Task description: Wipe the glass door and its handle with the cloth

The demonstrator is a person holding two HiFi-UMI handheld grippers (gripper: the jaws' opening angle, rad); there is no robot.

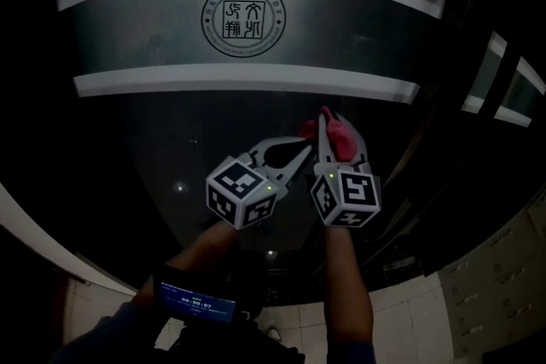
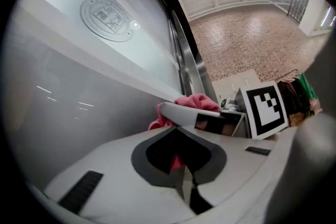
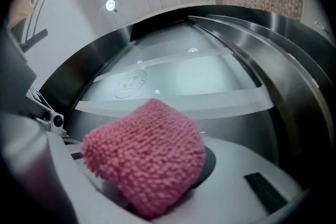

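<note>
Cloth point(image 3: 144, 157): a pink nubby wad, clamped in your right gripper point(image 1: 327, 128). The jaws are closed down on it, with most of the wad bulging out past the tips. In the head view it sits just off centre toward 1 o'clock, up against or just off the glass door point(image 1: 171, 132). I can't tell whether it is touching.

Left gripper point(image 2: 185, 178): at 9 o'clock of the right one and nearly touching it. The jaw tips are together and it seems to hold nothing. A sliver of pink shows through the hollow behind the tips, probably the wad beyond, but I'm not sure.

Door: dark glass with a frosted band point(image 1: 247, 81) at 12 o'clock of the cloth. A round seal point(image 1: 241, 16) is further up at 12, and the metal frame point(image 3: 294, 60) is out at 3 o'clock. I can't pick out a handle in any view.

To do the wipe well:
- Press the bulging face of the wad flat on the glass, not the jaw tips, because hard tips could scratch or skid.
- Keep the grip firm, since a wad this loose can drag out under friction.
- Run overlapping strokes along the band.
- Move the left gripper off toward 9 o'clock so the two don't knock.
</note>
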